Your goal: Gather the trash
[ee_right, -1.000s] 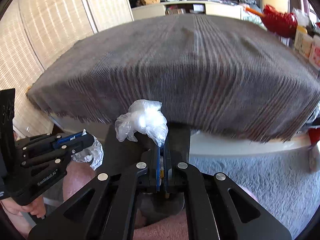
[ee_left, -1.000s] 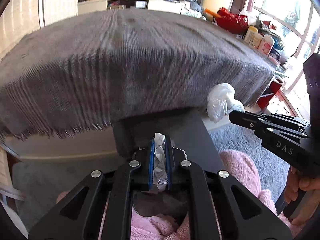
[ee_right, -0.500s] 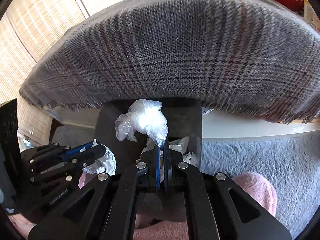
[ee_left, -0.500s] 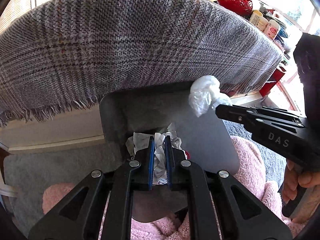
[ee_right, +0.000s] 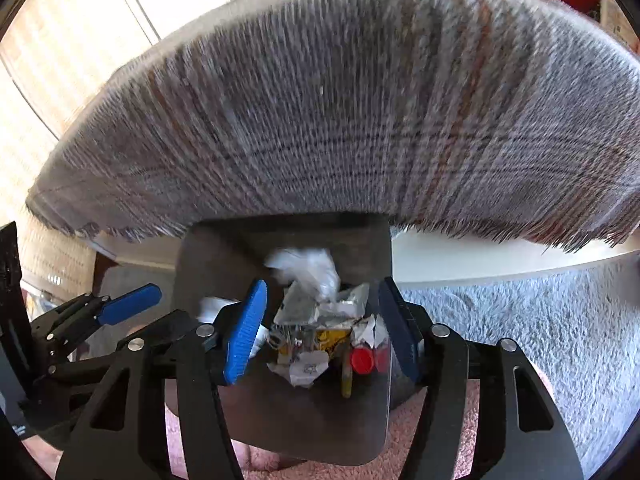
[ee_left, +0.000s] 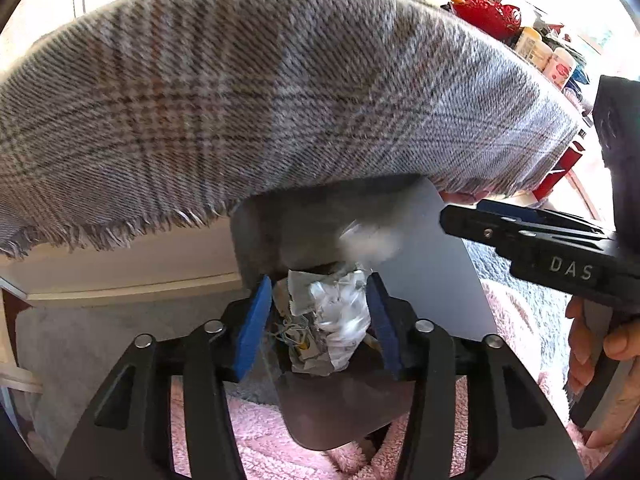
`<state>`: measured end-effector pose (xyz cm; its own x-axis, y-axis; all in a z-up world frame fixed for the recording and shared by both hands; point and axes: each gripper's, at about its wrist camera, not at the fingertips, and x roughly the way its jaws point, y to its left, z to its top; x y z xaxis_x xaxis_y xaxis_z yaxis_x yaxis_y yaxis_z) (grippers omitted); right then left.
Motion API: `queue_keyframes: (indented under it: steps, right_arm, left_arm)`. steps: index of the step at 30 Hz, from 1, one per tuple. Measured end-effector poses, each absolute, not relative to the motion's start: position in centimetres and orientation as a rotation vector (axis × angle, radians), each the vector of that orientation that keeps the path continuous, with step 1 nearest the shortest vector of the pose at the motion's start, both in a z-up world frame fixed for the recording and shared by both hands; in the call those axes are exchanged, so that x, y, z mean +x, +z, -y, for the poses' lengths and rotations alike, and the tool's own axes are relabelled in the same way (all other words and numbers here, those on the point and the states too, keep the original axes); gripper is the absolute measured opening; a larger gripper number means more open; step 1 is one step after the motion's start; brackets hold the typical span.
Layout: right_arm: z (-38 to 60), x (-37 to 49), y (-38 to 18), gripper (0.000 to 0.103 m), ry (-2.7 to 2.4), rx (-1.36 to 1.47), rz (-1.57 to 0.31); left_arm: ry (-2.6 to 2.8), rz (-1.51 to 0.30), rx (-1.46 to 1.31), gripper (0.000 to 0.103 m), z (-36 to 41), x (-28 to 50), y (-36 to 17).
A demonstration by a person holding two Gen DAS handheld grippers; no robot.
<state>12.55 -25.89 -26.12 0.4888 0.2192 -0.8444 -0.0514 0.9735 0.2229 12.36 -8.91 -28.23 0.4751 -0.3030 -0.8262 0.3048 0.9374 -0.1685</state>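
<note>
White and thin, the crumpled clear plastic wrapper point(ee_right: 308, 270) is in the air just above the dark grey square waste bin point(ee_right: 208, 256), blurred, and it touches no pad; in the left wrist view the same piece point(ee_left: 370, 240) shows as a pale smear over the bin's mouth. The crumpled white paper tissue point(ee_left: 340, 312) lies between the blue pads of the left gripper point(ee_left: 318, 312), whose jaws are opening, and the pads do not press it any more, so it seems released onto the heap of paper scraps in the bin. The jaws of the right gripper point(ee_right: 322, 320) are opening too, and nothing is between them except the view down to the rubbish: torn paper, a yellow piece and a small red cap point(ee_right: 361, 359). I judge both pieces to be very light, soft and easy to crush, and the plastic one probably slippery, so it may drift instead of falling straight; a pinch on a thick fold in the middle would hold such a piece best. Around the bin there is a grey checked woven blanket with a fringed edge point(ee_left: 260, 100), which hangs over the low white furniture behind, and below there is pink fluffy fabric point(ee_left: 256, 440) and a grey shaggy carpet point(ee_right: 520, 332).
</note>
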Motion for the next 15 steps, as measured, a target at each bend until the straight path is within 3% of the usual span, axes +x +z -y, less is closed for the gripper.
queue_keyframes:
  steps: [1, 5, 8, 15]
  right_arm:
    - [26.0, 12.4, -25.7, 0.064, 0.154, 0.173, -1.033]
    - [26.7, 11.5, -23.3, 0.099, 0.111, 0.161, -0.944]
    - [27.1, 11.0, -21.5, 0.1, 0.088, 0.136, -0.897]
    - [28.3, 9.2, -15.4, 0.1, 0.064, 0.098, -0.741]
  left_arm:
    - [-0.369, -1.003, 0.004, 0.051, 8.8, 12.3, -27.9]
    - [-0.353, -0.951, 0.025, 0.077, 8.1, 11.5, -26.1]
    - [-0.334, -0.896, 0.041, 0.095, 7.7, 10.8, -24.1]
    - [-0.332, -0.79, 0.049, 0.095, 8.3, 9.4, -18.6]
